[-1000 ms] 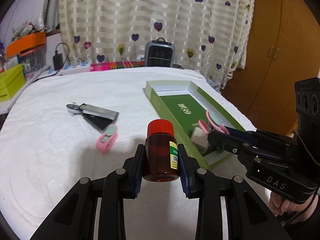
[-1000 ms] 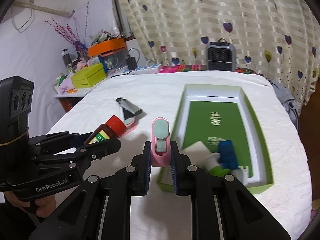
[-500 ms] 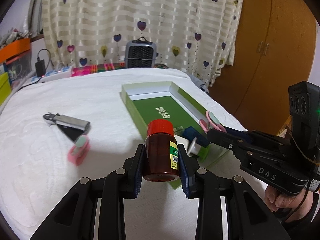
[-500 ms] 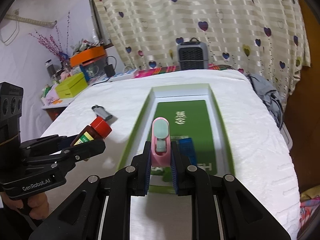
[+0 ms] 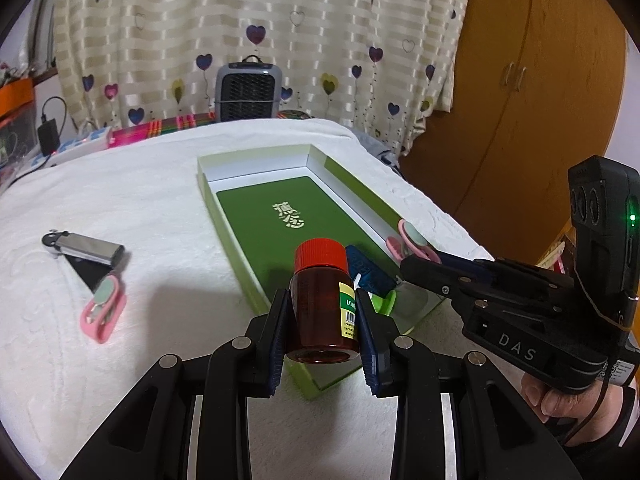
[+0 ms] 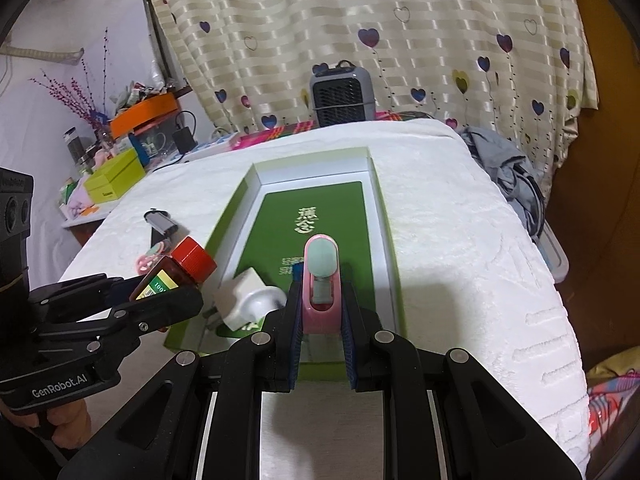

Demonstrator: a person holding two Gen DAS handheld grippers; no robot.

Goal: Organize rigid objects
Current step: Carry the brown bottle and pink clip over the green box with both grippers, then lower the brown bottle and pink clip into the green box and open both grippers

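Left gripper point(image 5: 322, 316): jaws partly spread, both blue pads pressed on the sides of a small amber glass bottle with a red screw cap and yellow label point(image 5: 322, 304), held upright above the near end of the shallow green cardboard box with a white inner rim point(image 5: 256, 168). Right gripper point(image 6: 320, 312): jaws drawn close, pinching the lower half of a pink plastic clip with a pale green oval pad point(image 6: 321, 276), over the same box's near end. A second pink clip point(image 5: 103, 308) lies on the white textured cloth point(image 5: 140, 208) beside a silver metal folding tool point(image 5: 86, 249).
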